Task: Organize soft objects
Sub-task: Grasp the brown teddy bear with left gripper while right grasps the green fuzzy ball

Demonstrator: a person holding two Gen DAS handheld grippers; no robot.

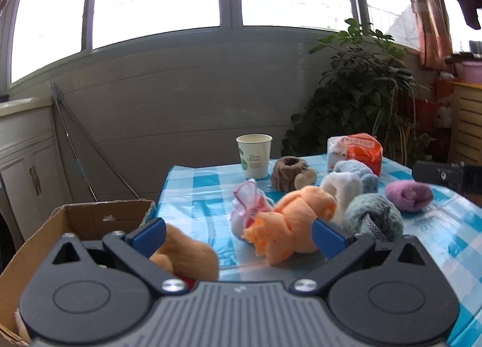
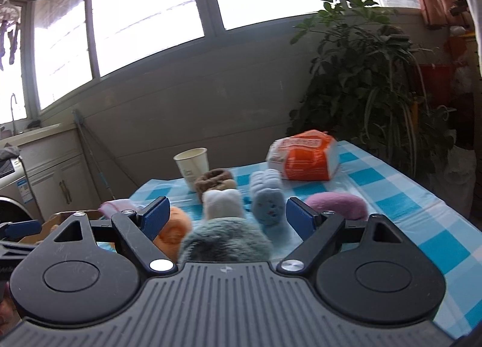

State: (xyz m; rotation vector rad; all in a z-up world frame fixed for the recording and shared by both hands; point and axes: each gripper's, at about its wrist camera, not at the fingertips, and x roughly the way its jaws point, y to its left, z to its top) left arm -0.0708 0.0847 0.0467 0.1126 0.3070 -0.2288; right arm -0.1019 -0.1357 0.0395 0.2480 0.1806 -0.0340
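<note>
We hold our left gripper [image 1: 239,235] low over the near left corner of the desk [image 1: 436,244], and its jaws are wide apart with nothing in them. Just behind the left jaw sits a brown soft toy [image 1: 186,253], down in the cardboard box [image 1: 90,220] that stands beside the desk edge. Between the jaws and a bit ahead lies an orange sock roll [image 1: 289,226]. Close past it are a pink and white cloth [image 1: 247,211], a white sock [image 1: 343,187] and a fuzzy gray-green ball [image 1: 373,217]. Beyond the right jaw lies a purple sock roll [image 1: 409,196].

Our right gripper [image 2: 224,216] is also low and level, and its jaws are wide too, holding nothing. The fuzzy gray-green ball [image 2: 226,241] sits right between them, very close to the camera. Ahead of the jaws stand the white sock [image 2: 223,204] and a light blue sock [image 2: 268,199]. The orange sock roll [image 2: 174,232] peeks out behind the left jaw, partly hidden. The purple sock roll [image 2: 337,205] lies just past the right jaw.

Far ahead we see a paper cup [image 2: 192,166], a brown fuzzy ring [image 2: 214,183] and an orange packet [image 2: 304,160]. The blue checked cloth right of the right jaws is bare. The bottom of the box is hidden, and the near socks look blurry.
</note>
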